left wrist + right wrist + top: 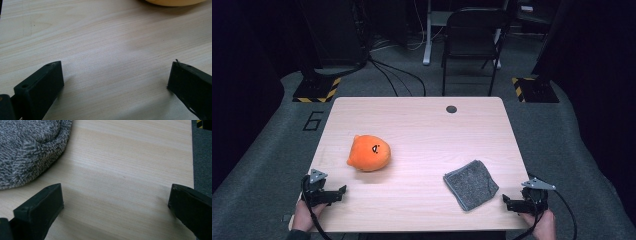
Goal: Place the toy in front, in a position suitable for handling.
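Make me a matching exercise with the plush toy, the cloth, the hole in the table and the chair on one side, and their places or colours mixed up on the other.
Things:
1. plush toy
2. cloth
3. hole in the table
4. chair

Descriptions:
A. grey, folded, near the right hand-held gripper
B. dark, on the floor beyond the table
C. orange, nearest the left hand-held gripper
D. small, round, by the far edge

Pairs: 1-C, 2-A, 3-D, 4-B

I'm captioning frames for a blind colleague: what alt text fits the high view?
A light wooden table holds an orange plush toy at left and a folded grey cloth at right. At the near edge, a person's hands hold the left gripper and right gripper, both open and empty.
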The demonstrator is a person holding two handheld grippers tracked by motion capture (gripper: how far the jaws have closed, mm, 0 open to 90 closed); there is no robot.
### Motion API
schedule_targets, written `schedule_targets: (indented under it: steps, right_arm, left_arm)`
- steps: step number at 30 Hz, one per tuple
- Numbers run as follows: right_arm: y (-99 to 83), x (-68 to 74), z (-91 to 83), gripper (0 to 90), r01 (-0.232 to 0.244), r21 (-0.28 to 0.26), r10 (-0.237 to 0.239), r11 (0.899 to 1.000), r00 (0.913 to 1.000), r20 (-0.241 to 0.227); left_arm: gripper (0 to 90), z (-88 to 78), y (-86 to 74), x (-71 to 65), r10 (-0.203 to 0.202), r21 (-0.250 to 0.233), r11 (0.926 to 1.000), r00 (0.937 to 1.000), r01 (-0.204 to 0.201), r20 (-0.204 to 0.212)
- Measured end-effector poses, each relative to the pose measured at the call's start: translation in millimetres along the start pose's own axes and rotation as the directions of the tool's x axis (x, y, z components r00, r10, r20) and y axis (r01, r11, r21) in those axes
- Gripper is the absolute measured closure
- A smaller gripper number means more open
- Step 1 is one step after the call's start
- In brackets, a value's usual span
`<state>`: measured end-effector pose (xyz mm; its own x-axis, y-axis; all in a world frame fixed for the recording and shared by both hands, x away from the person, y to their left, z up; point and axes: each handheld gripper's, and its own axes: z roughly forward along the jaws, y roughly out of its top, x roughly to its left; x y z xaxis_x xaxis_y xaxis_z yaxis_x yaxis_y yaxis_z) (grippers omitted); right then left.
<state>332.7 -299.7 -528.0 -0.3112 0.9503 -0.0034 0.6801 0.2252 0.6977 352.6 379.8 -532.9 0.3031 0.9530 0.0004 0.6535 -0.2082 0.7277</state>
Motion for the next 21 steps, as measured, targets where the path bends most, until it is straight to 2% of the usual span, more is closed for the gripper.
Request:
schedule_targets:
  steps: [9,12,16,17,20,21]
  right_arm:
    - [0.5,0.6,-0.6,0.0,-0.007,0.012,0.007,1.0,1.0,0.007]
    - [1.9,2.1,-1.3,0.0,-0.034,0.027,0.034,0.999,0.9993,0.013]
    - [5.2,2.4,-2.7,0.0,-0.018,0.061,0.016,0.998,0.9995,0.026]
    - [6.1,4.0,-3.0,0.0,-0.016,0.061,0.013,0.998,0.999,0.042]
    - [9.6,7.5,-6.4,0.0,-0.01,0.056,0.008,0.998,0.9992,0.039]
    - [10.7,7.6,-8.3,0.0,0.008,0.059,-0.01,0.998,0.9994,0.035]
  left_arm:
    - [0.2,0.0,0.0,0.0,0.0,0.0,1.0,1.0,0.0,0.0]
    - [0.2,-0.3,-0.2,0.2,0.002,0.0,1.0,1.0,-0.002,-0.001]
    - [0.3,-0.9,-0.6,0.5,0.005,0.003,1.0,1.0,-0.005,-0.002]
    - [0.2,-0.9,-0.6,0.6,0.005,0.002,1.0,1.0,-0.005,-0.001]
    - [0.3,-0.9,-0.7,0.6,0.005,0.002,1.0,1.0,-0.005,-0.001]
    - [0.3,-0.9,-0.7,0.6,0.005,0.002,1.0,1.0,-0.005,-0.001]
